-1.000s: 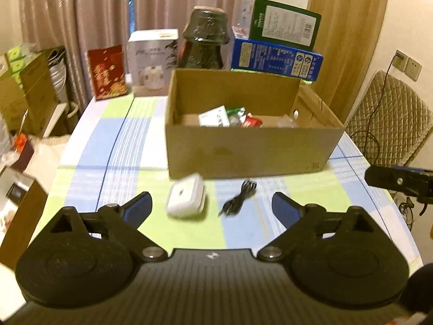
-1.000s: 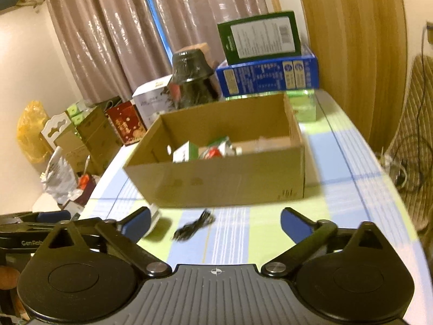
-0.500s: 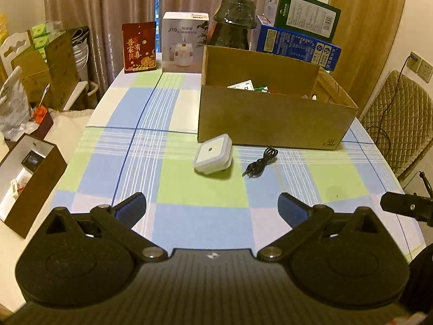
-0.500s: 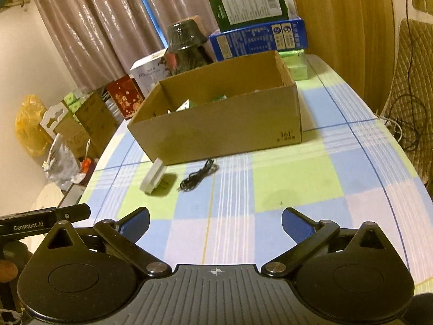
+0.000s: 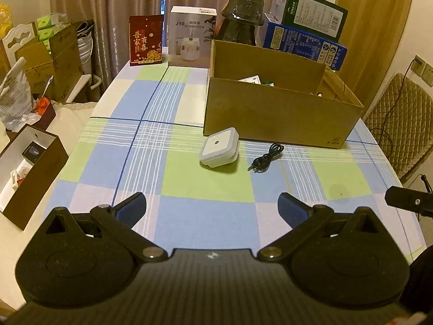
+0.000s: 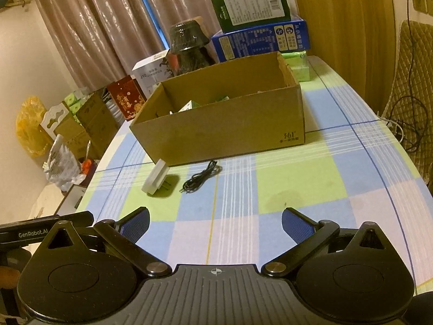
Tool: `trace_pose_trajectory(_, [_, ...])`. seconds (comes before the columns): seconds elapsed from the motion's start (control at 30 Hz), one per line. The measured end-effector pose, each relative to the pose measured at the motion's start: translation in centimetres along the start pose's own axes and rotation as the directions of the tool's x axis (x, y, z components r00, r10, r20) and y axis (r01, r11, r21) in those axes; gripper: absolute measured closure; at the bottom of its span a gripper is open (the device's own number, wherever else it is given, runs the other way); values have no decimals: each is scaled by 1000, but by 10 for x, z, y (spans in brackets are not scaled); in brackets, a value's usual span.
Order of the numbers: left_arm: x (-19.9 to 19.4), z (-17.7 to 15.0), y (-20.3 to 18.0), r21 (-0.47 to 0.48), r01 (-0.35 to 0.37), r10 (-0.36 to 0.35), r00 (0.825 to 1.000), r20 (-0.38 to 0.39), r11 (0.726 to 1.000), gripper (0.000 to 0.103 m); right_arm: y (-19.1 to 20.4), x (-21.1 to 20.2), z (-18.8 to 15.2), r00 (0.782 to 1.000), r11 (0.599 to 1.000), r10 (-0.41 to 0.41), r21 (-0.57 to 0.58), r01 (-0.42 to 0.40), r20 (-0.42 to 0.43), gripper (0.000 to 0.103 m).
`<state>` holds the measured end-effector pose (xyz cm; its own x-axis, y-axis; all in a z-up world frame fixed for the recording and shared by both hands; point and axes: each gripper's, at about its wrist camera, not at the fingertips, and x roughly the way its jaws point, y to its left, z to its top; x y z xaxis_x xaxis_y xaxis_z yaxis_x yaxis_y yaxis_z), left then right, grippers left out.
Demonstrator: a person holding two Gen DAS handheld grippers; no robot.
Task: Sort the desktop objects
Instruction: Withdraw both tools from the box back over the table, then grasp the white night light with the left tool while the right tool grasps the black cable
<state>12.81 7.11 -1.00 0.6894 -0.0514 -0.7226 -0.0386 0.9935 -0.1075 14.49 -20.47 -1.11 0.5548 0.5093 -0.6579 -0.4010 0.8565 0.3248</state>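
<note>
A checked cloth [image 5: 205,216] covers the table, with curtains [image 5: 121,13] behind. Ahead of both grippers, left [image 5: 212,207] and right [image 6: 215,223], lie a white plug [image 5: 219,149], a cable [image 5: 266,157] and an open box [image 5: 278,116]. Both jaws stand wide, holding nothing.

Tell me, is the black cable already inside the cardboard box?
No, the black cable lies on the checked tablecloth in front of the cardboard box, beside the white plug.

I see both views in warm, dim indoor light; short soft shadows lie under the objects, glare streaks the curtains [image 6: 89,29], and fisheye bends the edges.
</note>
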Motion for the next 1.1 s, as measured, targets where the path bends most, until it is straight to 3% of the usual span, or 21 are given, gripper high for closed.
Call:
trace_pose_trajectory(0.27, [14,6,13,-21,7,-6,1000,6,1000,1,0,19,-2,1000,1000,-16,1,16,-4,2])
trace_pose_trajectory(0.53, [49,19,25,-12,4,-5,1000,-7,1000,1,10,62,-2,999,999,-31,-26,30,-17,3])
trace_pose_trajectory(0.77, [92,35,34,-27,39,-39,999,-8,999,3,17,108,1,998,997,-43,-59,41,-36,27])
trace_pose_trajectory(0.83, [106,39,35,-36,61,-62,998,-11,997,10,17,122,2,998,996,-50,-71,47,-42,34])
trace_pose_trajectory(1.1, [154,47,32,-48,172,-172,985,-11,984,14,12,161,8,996,993,-69,-100,64,-56,37])
